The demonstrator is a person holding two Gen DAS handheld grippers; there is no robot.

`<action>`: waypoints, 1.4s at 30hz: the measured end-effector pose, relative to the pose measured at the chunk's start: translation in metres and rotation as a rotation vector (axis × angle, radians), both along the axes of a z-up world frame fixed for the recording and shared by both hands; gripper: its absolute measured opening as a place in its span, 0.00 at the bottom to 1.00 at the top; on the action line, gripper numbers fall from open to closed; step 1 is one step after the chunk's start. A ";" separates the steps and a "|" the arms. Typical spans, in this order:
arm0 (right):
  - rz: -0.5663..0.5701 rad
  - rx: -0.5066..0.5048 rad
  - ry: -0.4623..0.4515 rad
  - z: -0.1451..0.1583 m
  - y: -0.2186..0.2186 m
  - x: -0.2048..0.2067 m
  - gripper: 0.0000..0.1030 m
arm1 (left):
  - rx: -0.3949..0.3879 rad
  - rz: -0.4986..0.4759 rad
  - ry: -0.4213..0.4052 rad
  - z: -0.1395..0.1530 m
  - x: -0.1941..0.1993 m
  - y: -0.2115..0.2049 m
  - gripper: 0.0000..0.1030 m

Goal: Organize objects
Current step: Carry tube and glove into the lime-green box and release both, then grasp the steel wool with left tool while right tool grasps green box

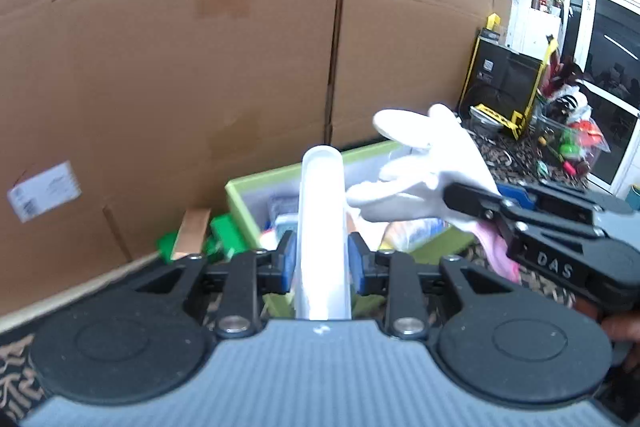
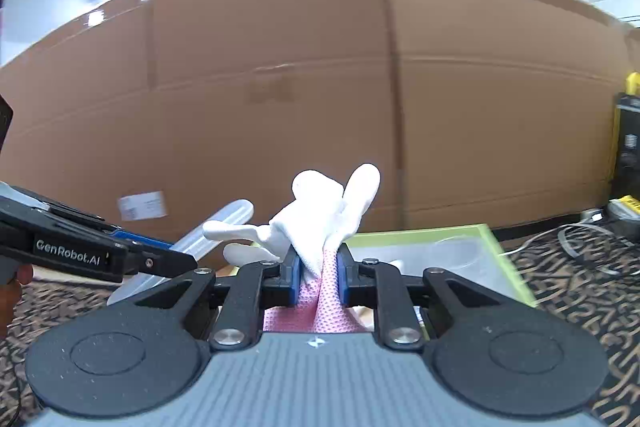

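Both claws are loaded. The left gripper (image 1: 322,259) pinches a translucent white plastic case (image 1: 322,227), long and narrow w/ a rounded end, held about mid-length so it sticks up and fwd between the blue pads (image 1: 290,261). The right gripper (image 2: 318,277) pinches a white glove (image 2: 316,223) at its pink dotted cuff; the glove's fingers flop loose above the jaws. Both items are in the air, above and just in front of the green box (image 1: 240,195), which already holds packets and sits on the patterned carpet against the big cardboard carton (image 1: 180,67).

Judgement: step in hand looks like carrying 2 items to where they belong, prob. the green box, though the target isn't certain.

To do it well:
1. Keep both pinches firm; the case is smooth and could slide.
2. Keep the 2 grippers apart, they're close, and the glove hangs near the case tip.
3. Lower 1 item at a time over an open spot in the box.
4. Let go low, so the floppy glove lands inside and doesn't drape over the rim.
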State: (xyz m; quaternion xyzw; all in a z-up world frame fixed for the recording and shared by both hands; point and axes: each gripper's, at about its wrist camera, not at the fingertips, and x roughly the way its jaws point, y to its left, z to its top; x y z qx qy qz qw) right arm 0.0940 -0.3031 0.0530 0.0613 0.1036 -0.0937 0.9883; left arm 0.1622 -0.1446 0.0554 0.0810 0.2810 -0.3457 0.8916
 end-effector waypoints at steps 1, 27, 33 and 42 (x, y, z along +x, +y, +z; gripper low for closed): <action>-0.016 -0.003 0.000 -0.001 -0.007 0.004 0.19 | -0.002 -0.001 0.000 0.000 0.005 -0.009 0.26; -0.068 0.041 0.127 -0.045 -0.052 0.061 0.31 | -0.049 0.125 0.068 -0.053 0.069 -0.031 0.98; -0.075 0.092 0.106 -0.041 -0.050 0.058 0.34 | -0.046 0.134 0.011 -0.036 0.050 -0.008 1.00; 0.053 0.010 -0.019 -0.023 0.025 0.020 0.64 | -0.136 0.214 0.006 -0.019 0.025 0.066 1.00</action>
